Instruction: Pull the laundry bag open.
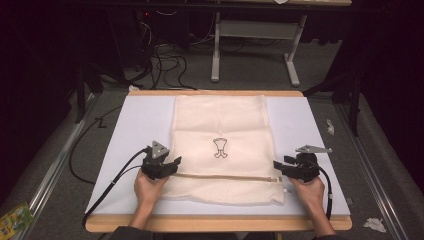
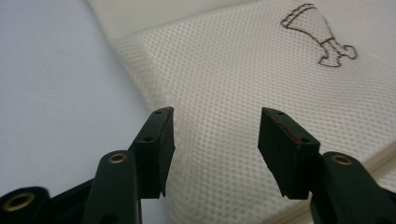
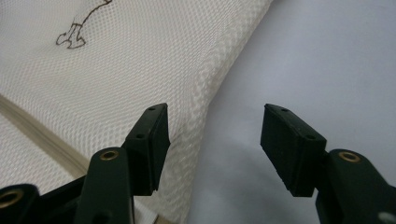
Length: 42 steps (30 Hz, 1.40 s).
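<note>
So the mesh bag point(image 1: 222, 145) is lying flat in the middle of the white surface point(image 1: 130, 130), long axis running away from the person, with the zipper point(image 1: 225, 176) crossing it side to side near the person's end. Taking that zipper as the landmark: the left tongs point(image 1: 169, 165) sit right at its left end, over the bag's left edge, and the right tongs point(image 1: 281, 167) sit right at its right end, where the little zipper pull point(image 1: 272, 179) is. Both are wide open with nothing between the jaws. In the left gripper view the left tongs point(image 2: 214, 149) hover over bare mesh, and in the right gripper view the right tongs point(image 3: 212, 149) straddle the bag's side edge, half over mesh, half over surface. The small drumstick print point(image 1: 220, 148) sits beyond the zipper, roughly centred. My guess is the bit that matters next is that zipper line: it runs straight from one hand to the other, and the pull is on the right side, so the right hand is clearly nearer to it, while the left looks better placed to pin down the far end.
</note>
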Available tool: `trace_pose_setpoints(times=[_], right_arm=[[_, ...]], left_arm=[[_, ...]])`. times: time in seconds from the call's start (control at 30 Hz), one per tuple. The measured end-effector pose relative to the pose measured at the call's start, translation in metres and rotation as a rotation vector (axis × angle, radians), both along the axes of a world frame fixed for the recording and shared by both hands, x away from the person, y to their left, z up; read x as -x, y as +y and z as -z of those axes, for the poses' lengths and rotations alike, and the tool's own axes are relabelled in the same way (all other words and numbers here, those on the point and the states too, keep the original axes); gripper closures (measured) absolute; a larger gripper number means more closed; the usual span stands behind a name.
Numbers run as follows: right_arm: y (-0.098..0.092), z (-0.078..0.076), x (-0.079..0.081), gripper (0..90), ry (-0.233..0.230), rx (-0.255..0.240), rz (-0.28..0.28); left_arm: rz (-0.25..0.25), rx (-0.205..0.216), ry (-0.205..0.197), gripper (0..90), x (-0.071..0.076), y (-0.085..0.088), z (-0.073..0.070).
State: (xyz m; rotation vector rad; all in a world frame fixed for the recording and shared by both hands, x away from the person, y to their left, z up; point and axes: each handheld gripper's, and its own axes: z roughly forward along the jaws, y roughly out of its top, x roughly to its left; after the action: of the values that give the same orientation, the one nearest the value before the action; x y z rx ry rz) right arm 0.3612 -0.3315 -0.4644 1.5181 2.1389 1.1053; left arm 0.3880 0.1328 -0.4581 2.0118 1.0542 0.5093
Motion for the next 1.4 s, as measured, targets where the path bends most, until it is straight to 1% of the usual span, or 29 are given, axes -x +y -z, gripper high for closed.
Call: trace_pose_setpoints(times=[0.07, 0.1, 0.13, 0.2, 0.23, 0.27, 0.33, 0.4, 0.47, 0.5, 0.53, 0.6, 0.63, 0.7, 0.77, 0.8, 0.83, 0.87, 0.9, 0.97, 1.0, 1.03, 1.1, 1.13, 1.17, 1.2, 1.27, 1.33, 1.4], right_arm=[[0.001, 0.001, 0.007, 42.4, -0.006, 0.001, -0.015], [0.001, 0.001, 0.008, 42.4, -0.002, -0.001, -0.016], [0.001, 0.002, 0.010, 42.2, -0.002, -0.006, -0.020], [0.001, 0.003, 0.010, 42.2, -0.004, -0.012, -0.019], [0.002, 0.005, 0.011, 42.1, 0.004, -0.020, -0.022], [0.003, 0.006, 0.011, 42.1, 0.002, -0.023, -0.024], [0.006, 0.007, 0.010, 42.2, 0.013, -0.025, -0.030], [0.008, 0.007, 0.010, 42.6, 0.019, -0.024, -0.038], [0.013, 0.009, 0.009, 46.3, 0.020, -0.017, -0.053], [0.014, 0.008, 0.009, 47.1, 0.017, -0.015, -0.053], [0.015, 0.009, 0.009, 47.7, 0.017, -0.016, -0.054], [0.017, 0.010, 0.007, 48.7, 0.026, -0.020, -0.068], [0.019, 0.011, 0.006, 48.8, 0.032, -0.011, -0.074], [0.021, 0.012, 0.006, 49.4, 0.034, -0.007, -0.073], [0.023, 0.012, 0.005, 51.4, 0.035, -0.003, -0.078], [0.023, 0.012, 0.005, 51.4, 0.035, -0.003, -0.078], [0.026, 0.011, 0.006, 54.6, 0.031, 0.014, -0.084], [0.026, 0.011, 0.006, 54.6, 0.031, 0.014, -0.084], [0.027, 0.011, 0.006, 59.7, 0.024, 0.041, -0.088], [0.028, 0.011, 0.006, 65.2, 0.020, 0.058, -0.088], [0.028, 0.011, 0.006, 65.2, 0.020, 0.058, -0.088], [0.028, 0.011, 0.007, 69.2, 0.012, 0.082, -0.085], [0.031, 0.010, 0.007, 72.4, 0.004, 0.121, -0.094], [0.031, 0.010, 0.007, 72.4, 0.004, 0.121, -0.094], [0.032, 0.010, 0.008, 75.1, -0.002, 0.144, -0.097], [0.032, 0.009, 0.007, 79.5, -0.002, 0.145, -0.113], [0.030, 0.010, 0.007, 82.3, 0.005, 0.126, -0.119], [0.030, 0.010, 0.007, 83.5, 0.006, 0.122, -0.123], [0.029, 0.010, 0.006, 85.7, 0.012, 0.111, -0.131]], left_arm=[[0.020, 0.010, 0.018, 45.3, 0.002, -0.004, 0.002], [0.038, -0.011, 0.018, 45.3, 0.004, -0.011, 0.003], [0.038, -0.011, 0.018, 45.2, 0.004, -0.011, 0.003], [0.058, -0.022, 0.019, 44.8, 0.006, -0.020, 0.003], [0.081, -0.012, 0.018, 44.5, 0.007, -0.028, 0.002], [0.089, -0.014, 0.014, 44.3, 0.008, -0.032, 0.002], [0.110, 0.001, 0.016, 44.1, 0.010, -0.040, 0.002], [0.123, 0.000, 0.022, 43.9, 0.011, -0.045, 0.001], [0.150, 0.006, 0.030, 43.8, 0.010, -0.057, 0.003], [0.150, 0.006, 0.030, 43.7, 0.010, -0.057, 0.003], [0.161, -0.007, 0.033, 43.7, 0.009, -0.066, 0.004], [0.167, -0.006, 0.035, 43.5, 0.008, -0.070, 0.005], [0.179, -0.013, 0.036, 43.5, 0.007, -0.078, 0.005], [0.183, -0.012, 0.036, 43.5, 0.007, -0.081, 0.006], [0.189, 0.000, 0.052, 43.4, 0.003, -0.090, 0.009], [0.189, 0.000, 0.052, 43.4, 0.003, -0.090, 0.009], [0.196, 0.001, 0.064, 43.4, 0.002, -0.096, 0.012], [0.196, 0.001, 0.064, 43.5, 0.002, -0.096, 0.012], [0.202, -0.001, 0.072, 43.4, 0.001, -0.100, 0.014], [0.201, -0.011, 0.068, 43.6, 0.000, -0.102, 0.015], [0.199, -0.028, 0.064, 43.6, 0.000, -0.104, 0.014], [0.200, -0.040, 0.060, 43.7, 0.000, -0.107, 0.013], [0.210, -0.040, 0.060, 43.5, -0.001, -0.111, 0.010], [0.213, -0.034, 0.058, 43.5, -0.001, -0.113, 0.009], [0.215, -0.017, 0.063, 43.7, -0.002, -0.113, 0.009], [0.215, -0.020, 0.067, 43.5, -0.003, -0.115, 0.010], [0.214, -0.019, 0.080, 43.5, -0.004, -0.117, 0.012], [0.215, -0.018, 0.086, 43.4, -0.004, -0.118, 0.012], [0.222, -0.019, 0.077, 43.0, -0.003, -0.119, 0.011]])
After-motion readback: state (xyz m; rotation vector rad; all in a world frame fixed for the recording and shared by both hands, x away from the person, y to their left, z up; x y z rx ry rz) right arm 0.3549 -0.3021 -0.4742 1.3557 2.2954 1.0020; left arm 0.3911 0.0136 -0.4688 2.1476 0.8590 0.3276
